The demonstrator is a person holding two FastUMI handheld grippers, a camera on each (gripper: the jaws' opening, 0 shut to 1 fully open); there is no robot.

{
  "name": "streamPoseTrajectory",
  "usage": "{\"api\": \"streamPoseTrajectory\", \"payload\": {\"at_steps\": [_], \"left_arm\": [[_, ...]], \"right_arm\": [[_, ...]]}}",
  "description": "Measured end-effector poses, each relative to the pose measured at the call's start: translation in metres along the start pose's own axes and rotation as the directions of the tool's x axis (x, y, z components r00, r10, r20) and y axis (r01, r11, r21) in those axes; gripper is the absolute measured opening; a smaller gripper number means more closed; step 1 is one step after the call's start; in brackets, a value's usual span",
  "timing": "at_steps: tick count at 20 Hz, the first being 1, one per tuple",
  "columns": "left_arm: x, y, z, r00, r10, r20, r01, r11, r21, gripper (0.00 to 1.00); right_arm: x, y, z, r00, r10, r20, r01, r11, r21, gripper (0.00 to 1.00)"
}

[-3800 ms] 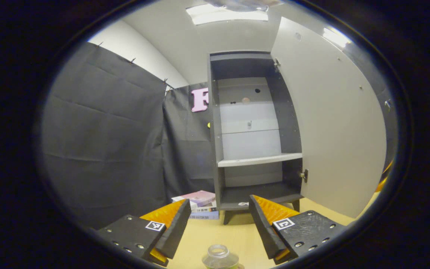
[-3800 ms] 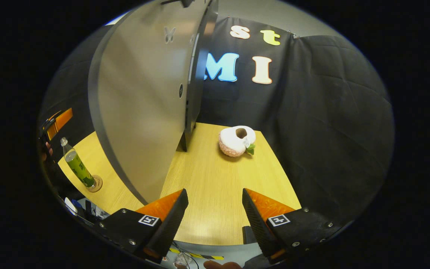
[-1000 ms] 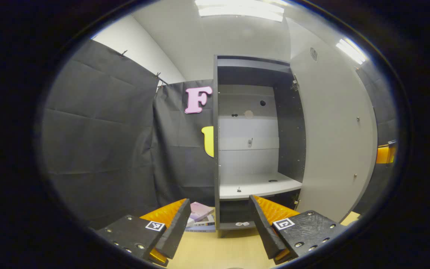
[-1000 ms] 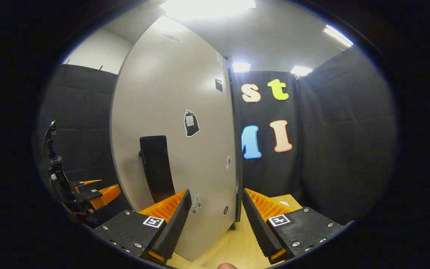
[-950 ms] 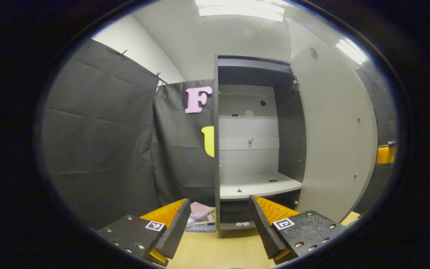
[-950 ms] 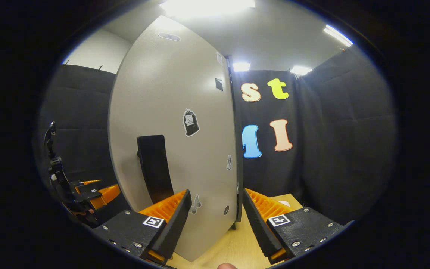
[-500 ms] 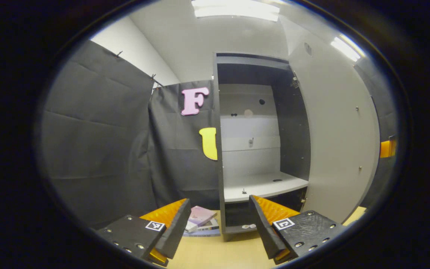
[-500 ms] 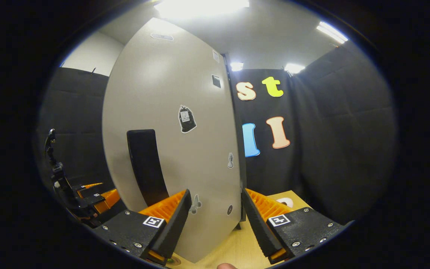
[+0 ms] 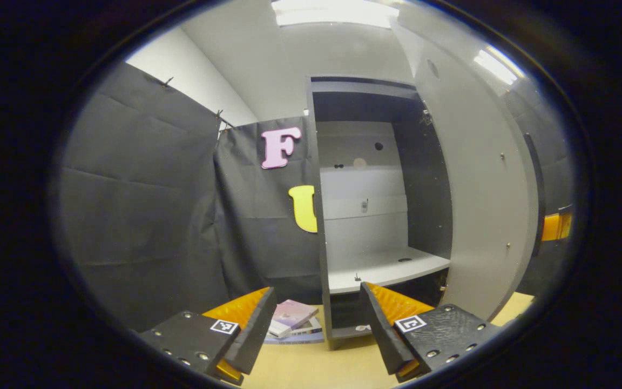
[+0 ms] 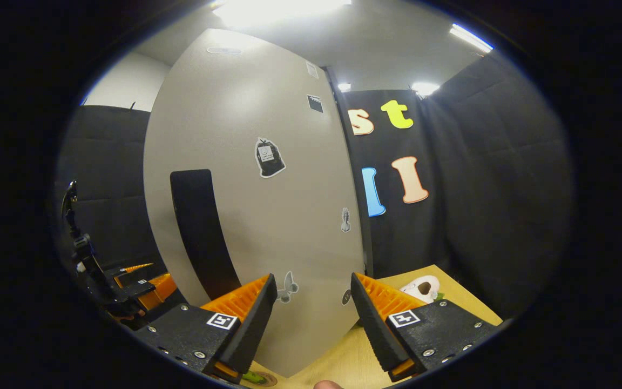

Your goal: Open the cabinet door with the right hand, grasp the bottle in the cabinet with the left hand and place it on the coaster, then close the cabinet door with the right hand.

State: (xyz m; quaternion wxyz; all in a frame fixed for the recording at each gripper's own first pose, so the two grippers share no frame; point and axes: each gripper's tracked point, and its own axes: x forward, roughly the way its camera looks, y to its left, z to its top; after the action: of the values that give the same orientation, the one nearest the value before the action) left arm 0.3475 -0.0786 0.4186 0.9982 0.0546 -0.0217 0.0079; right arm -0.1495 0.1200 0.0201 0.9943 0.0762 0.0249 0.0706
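The right gripper [image 10: 311, 316] is hanging with its fingers spread and holding nothing, close in front of the outer face of the cabinet door [image 10: 268, 216]. A sliver of the bottle [image 10: 251, 377] on its coaster [image 10: 265, 379] is peeking out below the left finger. The left gripper [image 9: 316, 324] is likewise gaping and unladen over the table [image 9: 311, 367], facing the cabinet [image 9: 367, 216], whose door is standing ajar at the right.
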Motion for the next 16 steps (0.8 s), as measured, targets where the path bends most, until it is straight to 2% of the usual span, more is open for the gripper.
{"api": "streamPoseTrajectory", "payload": {"at_steps": [1,2,9,11,13,14,16], "left_arm": [[0.001,-0.002,0.0,1.0,-0.006,-0.001,0.006,1.0,-0.003,0.81],[-0.002,-0.001,0.0,1.0,-0.006,-0.004,0.006,1.0,0.001,0.89],[-0.005,-0.004,0.002,0.999,-0.033,0.002,0.033,0.999,0.01,0.89],[-0.001,0.002,0.009,0.999,-0.013,0.037,0.011,0.999,0.037,0.89],[0.005,0.005,0.017,0.997,0.0,0.081,-0.005,0.999,0.054,0.89],[0.005,0.004,0.018,0.996,-0.004,0.091,-0.002,0.998,0.064,0.93],[0.004,0.006,0.019,0.996,0.008,0.091,-0.016,0.997,0.082,0.89]], "right_arm": [[0.001,0.004,-0.001,1.0,0.008,-0.001,-0.008,1.0,-0.002,0.87],[0.004,0.007,-0.002,1.0,0.017,-0.001,-0.017,1.0,0.0,0.87],[0.022,0.033,-0.015,0.995,0.094,-0.032,-0.094,0.995,-0.015,0.87],[0.019,0.043,-0.015,0.994,0.11,-0.025,-0.111,0.993,-0.037,0.87],[0.015,0.048,-0.014,0.993,0.114,-0.018,-0.115,0.991,-0.065,0.87],[0.016,0.047,-0.013,0.994,0.111,-0.009,-0.112,0.991,-0.08,0.87],[0.018,0.045,-0.012,0.995,0.104,0.001,-0.103,0.989,-0.102,0.9]]}}
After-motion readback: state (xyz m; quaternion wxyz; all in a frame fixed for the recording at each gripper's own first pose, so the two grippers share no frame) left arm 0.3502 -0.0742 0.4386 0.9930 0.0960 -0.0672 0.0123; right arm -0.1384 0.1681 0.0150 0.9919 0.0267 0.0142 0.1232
